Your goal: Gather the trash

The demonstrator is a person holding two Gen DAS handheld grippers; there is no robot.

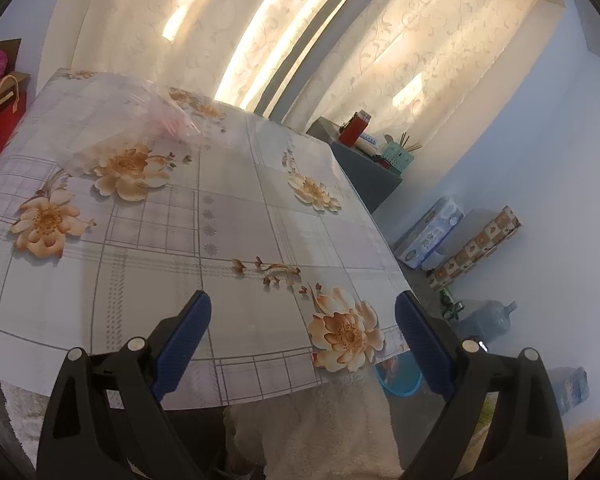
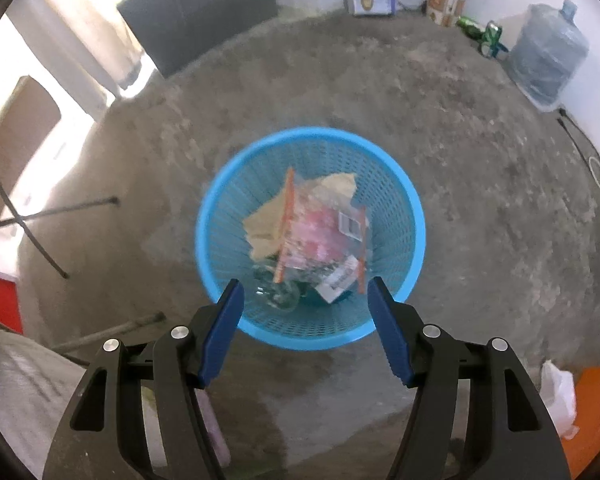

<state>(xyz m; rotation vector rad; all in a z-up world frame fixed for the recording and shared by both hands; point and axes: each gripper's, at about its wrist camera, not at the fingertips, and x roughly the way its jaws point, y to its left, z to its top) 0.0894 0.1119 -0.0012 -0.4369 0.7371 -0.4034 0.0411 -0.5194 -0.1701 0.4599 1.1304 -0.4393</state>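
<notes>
In the right wrist view a blue mesh waste basket [image 2: 220, 216] stands on the concrete floor. Inside it lie a clear plastic wrapper with red print [image 2: 320, 232], a crumpled brown paper [image 2: 266, 224] and other scraps. My right gripper [image 2: 304, 294] hangs above the basket's near rim, pointing down, open, with nothing between its fingers. In the left wrist view my left gripper [image 1: 302, 304] stands open over the near part of a table with a flowered cloth [image 1: 160, 240]. A clear plastic bag with pink print [image 1: 140, 124] lies at the table's far left, well away from the gripper.
A grey cabinet [image 1: 364, 172] with a red cup and a green holder stands beyond the table. Boxes [image 1: 476, 240], green bottles and a large water jug [image 2: 548, 60] line the wall. A folding chair's legs [image 2: 36, 220] and a white bag [image 2: 558, 396] are near the basket.
</notes>
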